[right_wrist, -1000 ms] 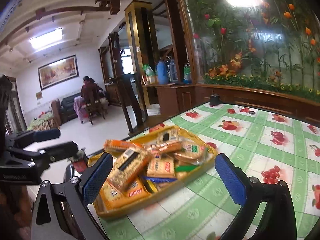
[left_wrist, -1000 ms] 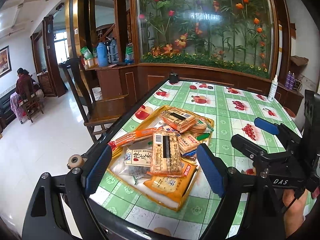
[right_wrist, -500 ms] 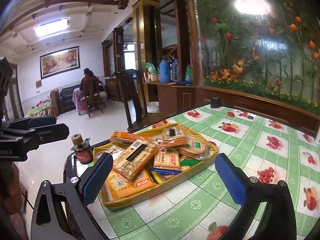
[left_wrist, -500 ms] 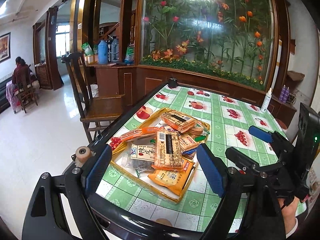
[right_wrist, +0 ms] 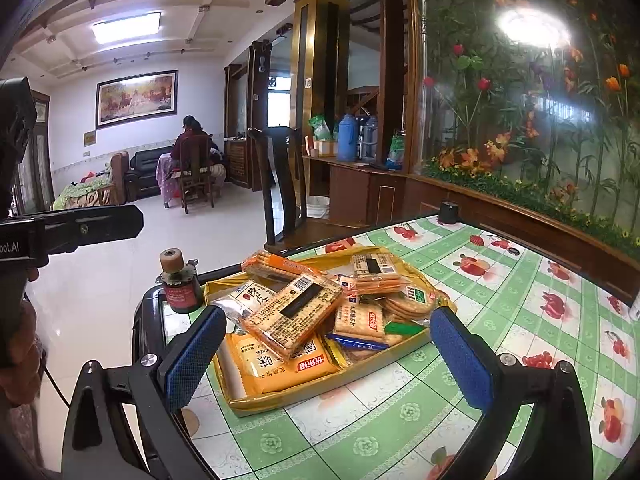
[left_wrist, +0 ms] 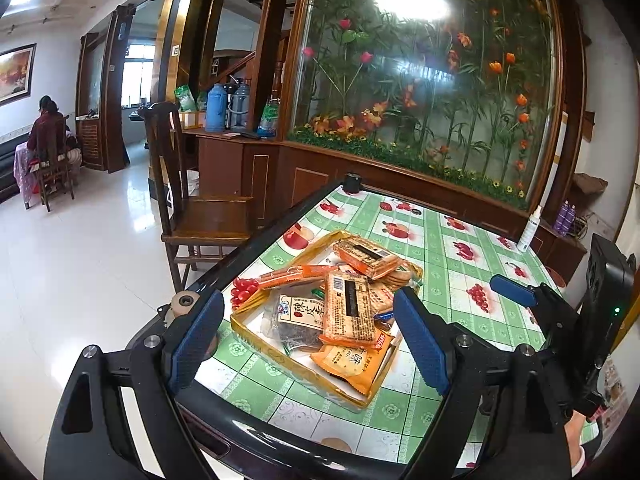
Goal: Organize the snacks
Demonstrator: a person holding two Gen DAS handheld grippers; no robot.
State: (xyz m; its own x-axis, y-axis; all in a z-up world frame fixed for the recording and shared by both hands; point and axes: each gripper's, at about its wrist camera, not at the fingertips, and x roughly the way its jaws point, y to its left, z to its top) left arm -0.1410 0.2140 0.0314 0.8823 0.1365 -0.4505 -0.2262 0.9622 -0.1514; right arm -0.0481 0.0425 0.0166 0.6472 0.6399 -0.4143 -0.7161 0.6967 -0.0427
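Both tools, left [left_wrist: 306, 350] and right [right_wrist: 328, 354], gape empty before a yellow tray [right_wrist: 320, 390] heaped with orange cracker packets [right_wrist: 292, 316].

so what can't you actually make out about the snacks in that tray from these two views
- Bottom layer of the yellow tray: hidden in both views by the packs piled on top, so no full count.
- Blue-edged pack, right wrist view: mostly covered by the cracker pack.
- Small print on the cracker pack, left wrist view: too small to read.
- Tray's near-right side, left wrist view: behind the left gripper's finger.
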